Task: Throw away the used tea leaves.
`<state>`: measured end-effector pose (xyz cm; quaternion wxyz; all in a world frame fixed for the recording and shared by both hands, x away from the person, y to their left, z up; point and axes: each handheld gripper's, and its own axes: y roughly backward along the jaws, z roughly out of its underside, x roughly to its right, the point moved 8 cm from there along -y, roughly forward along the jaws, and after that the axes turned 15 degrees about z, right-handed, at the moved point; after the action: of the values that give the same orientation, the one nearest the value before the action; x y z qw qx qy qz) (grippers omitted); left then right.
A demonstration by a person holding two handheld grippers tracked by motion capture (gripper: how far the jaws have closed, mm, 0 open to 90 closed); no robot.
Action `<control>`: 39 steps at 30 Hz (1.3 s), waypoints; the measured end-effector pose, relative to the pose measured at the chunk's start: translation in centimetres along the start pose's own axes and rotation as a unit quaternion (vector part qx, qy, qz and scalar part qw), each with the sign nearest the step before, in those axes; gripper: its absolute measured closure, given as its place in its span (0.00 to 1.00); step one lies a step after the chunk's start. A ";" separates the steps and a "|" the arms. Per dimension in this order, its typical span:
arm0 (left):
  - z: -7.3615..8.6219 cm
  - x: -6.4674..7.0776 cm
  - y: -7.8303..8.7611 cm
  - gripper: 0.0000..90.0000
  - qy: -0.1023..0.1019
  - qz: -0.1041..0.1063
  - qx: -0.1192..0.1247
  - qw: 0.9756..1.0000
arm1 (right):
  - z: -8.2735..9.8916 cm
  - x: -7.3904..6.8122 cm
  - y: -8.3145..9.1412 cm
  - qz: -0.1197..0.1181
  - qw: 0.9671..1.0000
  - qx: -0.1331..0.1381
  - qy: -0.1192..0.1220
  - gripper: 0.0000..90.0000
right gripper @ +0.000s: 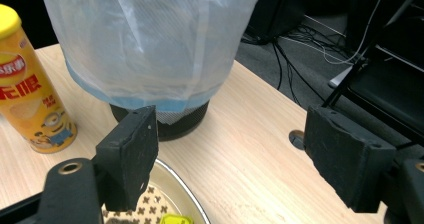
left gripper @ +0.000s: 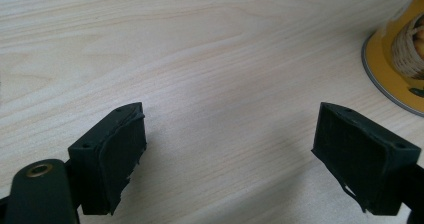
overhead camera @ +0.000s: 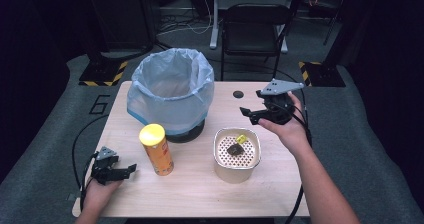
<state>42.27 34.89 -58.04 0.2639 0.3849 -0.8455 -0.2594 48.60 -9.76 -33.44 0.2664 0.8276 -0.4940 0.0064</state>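
Tongs on the left (overhead camera: pixel 131 169) lay on the table (overhead camera: pixel 200 194), jaws wide and empty, just left of the upright yellow crisp can (overhead camera: pixel 156 149). That can looked light, stiff and slick; its mid-body seemed the best grip. Beyond stood the lined bin (overhead camera: pixel 170 91). The perforated tub (overhead camera: pixel 236 154) held scraps. Right tongs (overhead camera: pixel 248 113) hovered, gaping, empty.

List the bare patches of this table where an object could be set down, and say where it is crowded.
Bare wood: the near edge in front of the yellow can and perforated container; the left side between bin and left gripper; the far right corner by the round hole. Crowded: the middle, where bin, can and container cluster.
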 end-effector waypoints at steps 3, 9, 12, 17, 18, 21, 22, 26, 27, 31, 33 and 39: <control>-0.1 0.1 -0.1 0.15 -0.002 -0.001 0.003 1.000 | 0.7 0.1 0.0 0.005 1.000 -0.004 -0.001 0.24; -1.1 0.7 0.8 0.12 0.006 0.009 0.032 0.999 | 2.6 0.4 0.4 0.008 1.000 -0.008 -0.012 0.24; -1.4 1.1 1.3 0.10 0.003 0.016 0.037 0.999 | 3.5 0.5 0.6 0.014 1.000 -0.014 -0.009 0.24; -2.3 2.0 2.0 0.06 -0.002 0.021 0.056 0.998 | 4.9 0.2 1.0 0.022 0.999 -0.018 -0.017 0.24; -2.5 2.1 2.2 0.05 -0.006 0.022 0.056 0.998 | 5.4 0.2 1.0 0.025 0.999 -0.019 -0.022 0.24; -2.8 2.9 2.6 0.02 -0.010 0.032 0.057 0.998 | 6.4 0.0 0.9 0.027 0.999 -0.024 -0.038 0.24; -2.9 3.0 2.7 0.01 -0.014 0.035 0.056 0.998 | 6.7 -0.1 0.7 0.022 0.999 -0.024 -0.044 0.24; -3.4 3.8 2.9 0.00 -0.016 0.038 0.070 0.997 | 8.0 0.0 0.2 0.030 0.997 -0.033 -0.064 0.24; -3.4 3.8 2.9 0.00 -0.016 0.038 0.070 0.997 | 8.0 0.0 0.2 0.030 0.997 -0.033 -0.064 0.24; -3.7 4.4 3.3 0.00 -0.021 0.053 0.069 0.996 | 9.4 0.2 0.2 0.036 0.996 -0.040 -0.076 0.24; -3.8 4.7 3.4 0.00 -0.022 0.055 0.070 0.996 | 10.3 0.4 0.3 0.045 0.995 -0.043 -0.081 0.24; -4.5 6.0 4.0 0.00 -0.044 0.072 0.081 0.993 | 11.0 1.0 0.6 0.057 0.994 -0.044 -0.088 0.24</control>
<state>39.70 31.37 -50.70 0.2126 0.3309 -0.9002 -0.1871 45.83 -15.66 -42.35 0.2570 0.7833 -0.5614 -0.0731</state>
